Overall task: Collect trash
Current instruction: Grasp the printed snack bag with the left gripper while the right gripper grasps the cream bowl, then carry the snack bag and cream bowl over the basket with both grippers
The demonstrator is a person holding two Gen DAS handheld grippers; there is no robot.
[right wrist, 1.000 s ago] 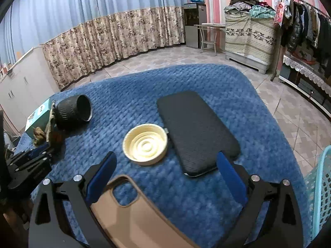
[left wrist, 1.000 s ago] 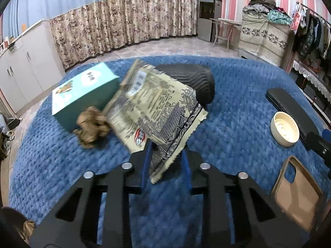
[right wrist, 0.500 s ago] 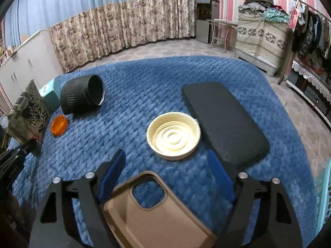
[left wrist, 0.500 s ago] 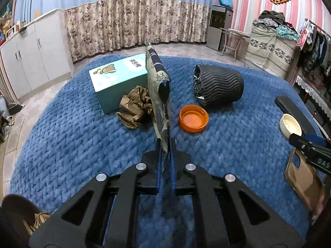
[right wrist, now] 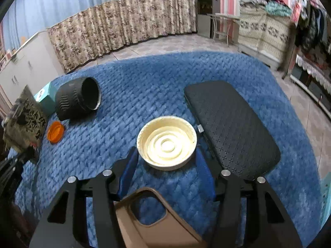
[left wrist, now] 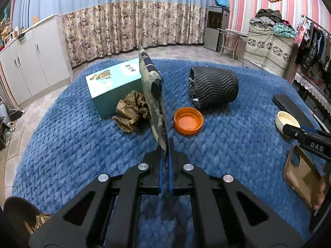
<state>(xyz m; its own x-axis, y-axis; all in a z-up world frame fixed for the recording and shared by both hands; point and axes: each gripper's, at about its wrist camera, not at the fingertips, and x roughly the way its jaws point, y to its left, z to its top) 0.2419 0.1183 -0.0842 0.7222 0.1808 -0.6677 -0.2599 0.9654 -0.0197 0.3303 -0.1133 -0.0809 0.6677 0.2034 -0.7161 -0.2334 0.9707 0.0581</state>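
- Left wrist view: we are looking across a blue quilted cover (left wrist: 62,136) that is spreading over the whole work surface, with tiled floor, white cabinets (left wrist: 31,62) and a floral curtain (left wrist: 134,24) standing behind it and pink striped wall on the right.
- The left gripper (left wrist: 165,144) is pinching the lower edge of a printed snack wrapper (left wrist: 154,95), its jaws fully together on it, and the wrapper is standing up edge-on above the cover.
- Just beside the wrapper a crumpled brown paper (left wrist: 131,111) is lying against a teal box (left wrist: 115,84); an orange lid (left wrist: 188,120) and a black ribbed cup (left wrist: 213,87) (tipped on its side) are sitting to the right.
- Right wrist view: the right gripper (right wrist: 165,155) is straddling a cream round lid (right wrist: 166,142) that is resting on the cover; its jaws have just been closing, and its blue fingers (right wrist: 129,165) are sitting close on either side of the lid, whether they are touching it we cannot tell.
- A black pad (right wrist: 229,124) is lying just right of the lid, and a tan phone case (right wrist: 157,225) is lying under the gripper.
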